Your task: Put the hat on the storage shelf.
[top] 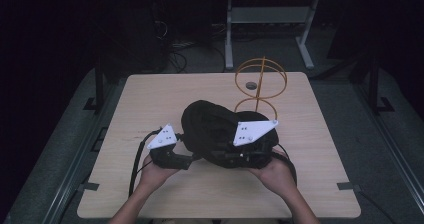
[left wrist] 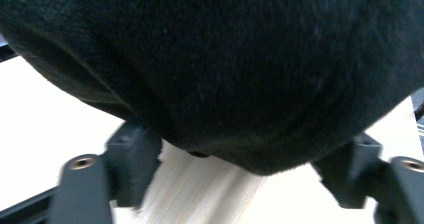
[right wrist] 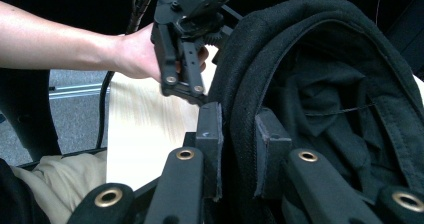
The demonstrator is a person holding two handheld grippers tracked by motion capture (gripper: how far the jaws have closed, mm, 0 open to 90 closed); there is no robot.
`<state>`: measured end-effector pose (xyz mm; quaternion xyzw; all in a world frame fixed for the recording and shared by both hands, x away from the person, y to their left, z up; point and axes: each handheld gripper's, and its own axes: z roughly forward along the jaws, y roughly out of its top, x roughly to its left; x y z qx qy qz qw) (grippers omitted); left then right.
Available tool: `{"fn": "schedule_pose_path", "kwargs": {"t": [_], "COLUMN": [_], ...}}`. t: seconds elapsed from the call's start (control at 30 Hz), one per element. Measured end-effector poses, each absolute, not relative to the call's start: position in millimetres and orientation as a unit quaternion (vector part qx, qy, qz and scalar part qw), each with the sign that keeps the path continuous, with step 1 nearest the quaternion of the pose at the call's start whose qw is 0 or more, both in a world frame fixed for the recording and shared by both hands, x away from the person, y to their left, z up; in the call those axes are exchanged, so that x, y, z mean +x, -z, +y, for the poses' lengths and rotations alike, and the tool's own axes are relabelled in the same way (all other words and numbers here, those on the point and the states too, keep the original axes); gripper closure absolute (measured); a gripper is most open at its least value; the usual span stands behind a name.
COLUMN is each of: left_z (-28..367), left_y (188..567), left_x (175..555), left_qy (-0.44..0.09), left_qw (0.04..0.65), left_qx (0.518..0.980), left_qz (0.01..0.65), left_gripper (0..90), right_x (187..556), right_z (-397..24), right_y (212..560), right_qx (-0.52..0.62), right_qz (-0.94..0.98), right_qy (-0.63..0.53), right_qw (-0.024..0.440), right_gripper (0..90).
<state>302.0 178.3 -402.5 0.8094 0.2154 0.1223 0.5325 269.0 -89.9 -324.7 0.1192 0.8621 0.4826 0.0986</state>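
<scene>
A light wood tabletop (top: 150, 99) sits in the middle of the high view. The room around it is very dark. The floor (top: 55, 149) on both sides is grey. At the top of the frame stands a grey metal frame with two legs (top: 230, 39), and some black cables (top: 175, 59) lie on the floor at the upper left.

A black hat (top: 210, 121) made of soft cloth is in the middle of the tabletop, a little toward the bottom. Behind it, toward the upper right, stands an orange wire stand (top: 260, 81) made of rings. It is close to the hat.

The left gripper (top: 187, 160) is at the lower left side of the hat, held by the left hand (top: 155, 174). In the left gripper view its jaws are wide apart, and the hat's rounded side hangs just in front of them. I cannot tell if they touch it.

The right gripper (right wrist: 237, 144) is at the lower right side of the hat, held by the right hand (top: 275, 176). In the right gripper view its jaws are squeezed on the thick edge of the hat, one jaw on each side. You can see the dark inside of the hat on the right of that frame. A tan cloth (right wrist: 55, 176) shows at the lower left there.
</scene>
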Motion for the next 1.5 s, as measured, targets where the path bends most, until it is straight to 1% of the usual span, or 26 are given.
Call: {"fn": "schedule_pose_path", "kwargs": {"t": [0.07,0.17,0.23,0.27,0.3,0.5,0.8,0.97,1.13,1.2,1.23,1.33,1.47,1.5], "left_z": [178.8,179.5,179.2,178.7,178.2,178.6,179.7,180.1,179.5,180.2,179.8,179.2,178.7,178.9], "left_y": [403.3,403.6,402.5,401.1,400.4,394.9,383.7,374.6,362.7,356.0,353.3,345.9,334.9,333.1], "left_x": [303.4,304.9,304.7,304.9,304.8,305.0,300.3,298.7,297.3,296.3,295.4,294.0,292.0,291.8], "left_qy": [-0.114,-0.104,-0.106,-0.097,-0.096,-0.092,-0.102,-0.109,-0.115,-0.121,-0.123,-0.129,-0.14,-0.144], "left_qw": [0.539,0.55,0.551,0.552,0.552,0.556,0.557,0.558,0.559,0.562,0.564,0.566,0.566,0.566], "left_qx": [0.806,0.801,0.802,0.803,0.803,0.803,0.801,0.8,0.799,0.798,0.796,0.794,0.793,0.793], "left_qz": [0.218,0.212,0.207,0.203,0.202,0.195,0.196,0.191,0.187,0.182,0.182,0.179,0.174,0.174], "left_gripper": [40.6,55.7,61.8,65.3,71.6,83.8,85.4,85.5,85.7,85.7,85.8,85.8,85.8,85.9], "right_x": [268.7,268.4,268.3,268.3,268.2,268.5,272.3,273.6,275.0,275.6,275.1,273.9,275.7,275.6], "right_z": [-89.5,-89.4,-89.2,-89.2,-89.4,-91.2,-98.8,-104.1,-109.2,-111.0,-111.8,-112.0,-114.4,-115.0], "right_y": [324.9,325.1,325.2,325.3,325.5,325.1,325.0,322.4,320.7,320.1,319.1,317.0,316.7,316.5], "right_qx": [0.118,0.116,0.115,0.115,0.114,0.117,0.124,0.132,0.142,0.146,0.149,0.151,0.16,0.161], "right_qz": [0.863,0.862,0.862,0.861,0.861,0.857,0.846,0.836,0.828,0.823,0.823,0.822,0.817,0.817], "right_qy": [-0.48,-0.484,-0.485,-0.486,-0.487,-0.493,-0.512,-0.528,-0.539,-0.545,-0.546,-0.545,-0.551,-0.551], "right_qw": [0.1,0.095,0.094,0.094,0.095,0.091,0.08,0.065,0.063,0.061,0.061,0.071,0.059,0.063], "right_gripper": [76.4,76.4,76.4,76.4,76.4,76.3,75.2,73.6,71.4,69.4,67.1,63.1,58.7,55.7]}}
